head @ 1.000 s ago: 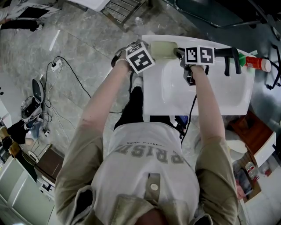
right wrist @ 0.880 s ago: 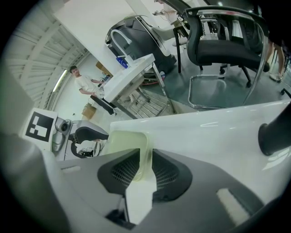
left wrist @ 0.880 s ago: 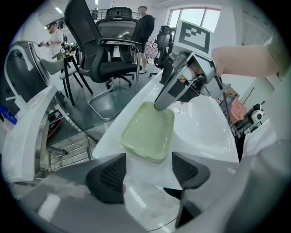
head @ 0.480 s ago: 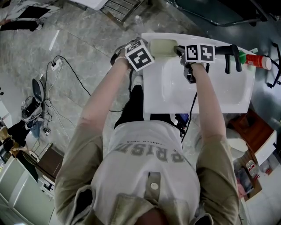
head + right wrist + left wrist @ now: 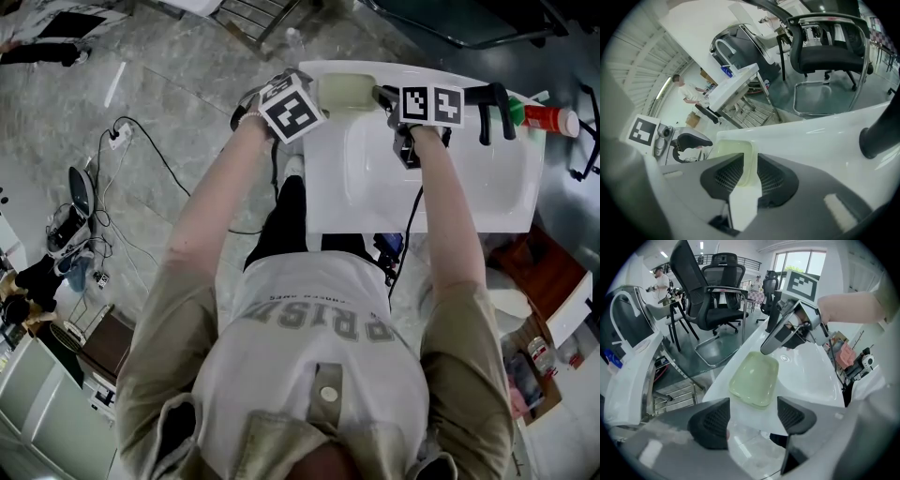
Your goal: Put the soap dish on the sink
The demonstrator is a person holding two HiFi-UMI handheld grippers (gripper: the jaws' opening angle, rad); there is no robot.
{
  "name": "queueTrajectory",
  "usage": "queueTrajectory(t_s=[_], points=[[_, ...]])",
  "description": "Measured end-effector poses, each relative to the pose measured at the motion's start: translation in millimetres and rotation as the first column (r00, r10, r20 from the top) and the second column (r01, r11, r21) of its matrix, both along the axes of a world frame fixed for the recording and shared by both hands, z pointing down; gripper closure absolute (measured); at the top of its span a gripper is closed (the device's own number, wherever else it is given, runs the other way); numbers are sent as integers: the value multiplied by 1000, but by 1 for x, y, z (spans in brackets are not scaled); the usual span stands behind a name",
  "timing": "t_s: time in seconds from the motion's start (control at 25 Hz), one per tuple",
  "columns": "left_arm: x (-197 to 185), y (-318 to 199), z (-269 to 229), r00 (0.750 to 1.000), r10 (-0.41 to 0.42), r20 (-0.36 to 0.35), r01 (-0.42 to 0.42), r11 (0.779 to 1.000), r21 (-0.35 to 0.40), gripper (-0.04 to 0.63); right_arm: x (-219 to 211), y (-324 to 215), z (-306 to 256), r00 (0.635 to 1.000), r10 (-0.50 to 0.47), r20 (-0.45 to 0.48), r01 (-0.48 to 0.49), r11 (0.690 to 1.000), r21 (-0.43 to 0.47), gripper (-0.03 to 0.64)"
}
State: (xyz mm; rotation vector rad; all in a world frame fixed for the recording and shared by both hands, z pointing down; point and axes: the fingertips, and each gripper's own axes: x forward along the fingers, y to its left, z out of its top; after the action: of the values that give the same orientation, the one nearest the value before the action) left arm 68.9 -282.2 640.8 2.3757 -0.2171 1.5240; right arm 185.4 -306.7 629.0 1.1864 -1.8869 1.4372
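The pale green soap dish (image 5: 347, 91) lies on the back left corner of the white sink (image 5: 469, 187). My right gripper (image 5: 384, 97) is shut on the dish's right rim. In the right gripper view the thin wall of the soap dish (image 5: 744, 159) stands pinched between the two pads of the right gripper (image 5: 749, 174). My left gripper (image 5: 752, 416) is open and holds nothing. It hangs just off the sink's left edge, close to the soap dish (image 5: 754, 378). In the head view the left gripper's marker cube (image 5: 291, 108) hides its jaws.
A black faucet (image 5: 492, 101) stands on the sink's back ledge, with a red and green bottle (image 5: 546, 117) to its right. Black office chairs (image 5: 717, 296) stand on the floor beyond the sink. Cables and boxes lie on the floor to the left and right.
The head view has shifted slightly. Both grippers and the soap dish keep their places on the sink.
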Motion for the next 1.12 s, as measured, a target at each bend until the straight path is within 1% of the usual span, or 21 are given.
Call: queueTrajectory(t_s=[0.16,0.36,0.44,0.56,0.72,0.84,0.96,1.12], points=[[-2,1,-11,999,-26,-20,26,1000,9,264,1,2,-12,1000,13,5,-13,999,33,522],[-1,-2,-24,997,-57,-48,60,996,65,264,7,3,-26,999,38,1,-38,995,93,522],[-2,0,-33,995,-70,-65,75,994,82,264,7,3,-36,998,56,-4,-55,989,136,522],[-5,2,-49,989,-101,-109,113,988,108,264,6,4,-56,996,87,1,-85,971,223,522],[-2,4,-75,974,-138,-178,166,974,155,264,12,10,-85,994,105,-1,-99,939,330,522],[0,10,-96,959,-165,-229,209,960,187,264,17,20,-107,994,113,-1,-103,907,407,522],[-1,16,-120,936,-197,-291,266,939,217,264,20,31,-133,993,117,-7,-98,864,494,522],[-4,28,-151,895,-244,-373,355,896,265,264,28,49,-171,992,129,-16,-93,790,606,522]])
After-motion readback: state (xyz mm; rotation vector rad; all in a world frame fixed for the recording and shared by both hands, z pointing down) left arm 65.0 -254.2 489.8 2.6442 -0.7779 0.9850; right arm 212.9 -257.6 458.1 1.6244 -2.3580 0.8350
